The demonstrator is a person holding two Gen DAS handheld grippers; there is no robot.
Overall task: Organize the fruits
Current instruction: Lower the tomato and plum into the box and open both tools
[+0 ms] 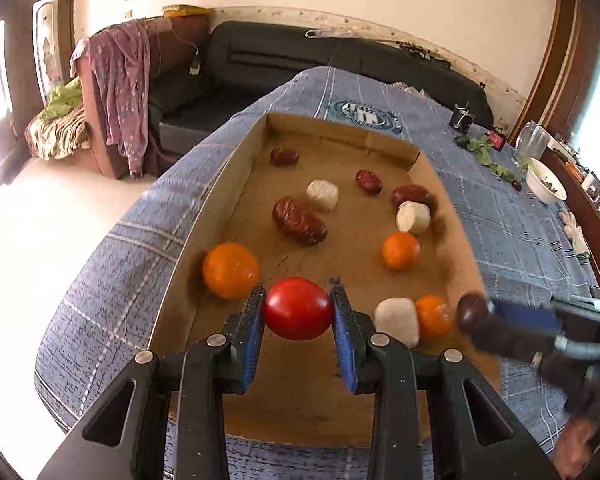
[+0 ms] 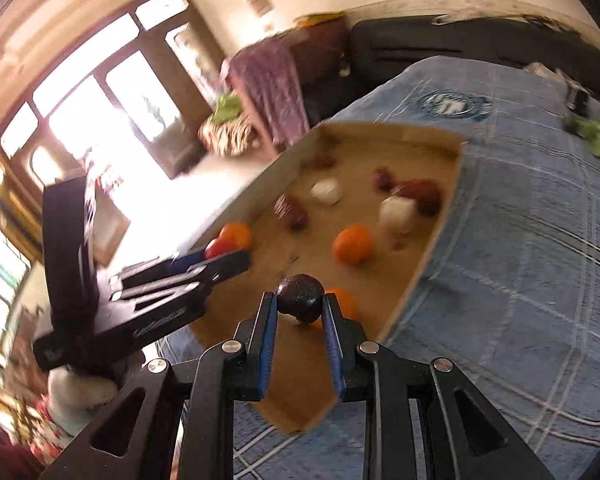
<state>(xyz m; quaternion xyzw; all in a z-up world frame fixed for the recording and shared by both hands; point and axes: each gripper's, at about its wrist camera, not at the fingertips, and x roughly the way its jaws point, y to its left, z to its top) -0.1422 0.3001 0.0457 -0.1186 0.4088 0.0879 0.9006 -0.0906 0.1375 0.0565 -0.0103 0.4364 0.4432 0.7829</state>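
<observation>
Blue checked cloth [image 1: 100, 280] over a table, dark sofa [image 1: 260, 60] behind, shallow cardboard tray [image 1: 204, 208] on the cloth. Left wrist view: left gripper [image 1: 299, 309] clamped on a red tomato [image 1: 298, 308], held over the tray's near end. Loose on the tray floor: three oranges, the largest orange [image 1: 231, 270] by the left wall; three pale white lumps, fruit kind unclear; four dark red wrinkled fruits, likely dates, the biggest date [image 1: 299, 221] mid-tray. No grouping visible yet, so sorting judged barely begun, with two pieces in hand and most still scattered. Right gripper [image 1: 484, 316] blurred at the right edge, a dark fruit [image 1: 471, 313] at its tip. White bowl [image 1: 546, 182] and green leaves far right, contents hard to read.

Right wrist view: right gripper [image 2: 300, 304] closed on that dark round fruit [image 2: 300, 298], perhaps an avocado or plum, over the tray's near corner. Heavy motion blur; tray [image 2: 440, 240] contents smeared. Left gripper [image 2: 220, 256] seen side-on, tomato [image 2: 218, 247] partly hidden behind its fingers. Destination for either fruit not shown.
</observation>
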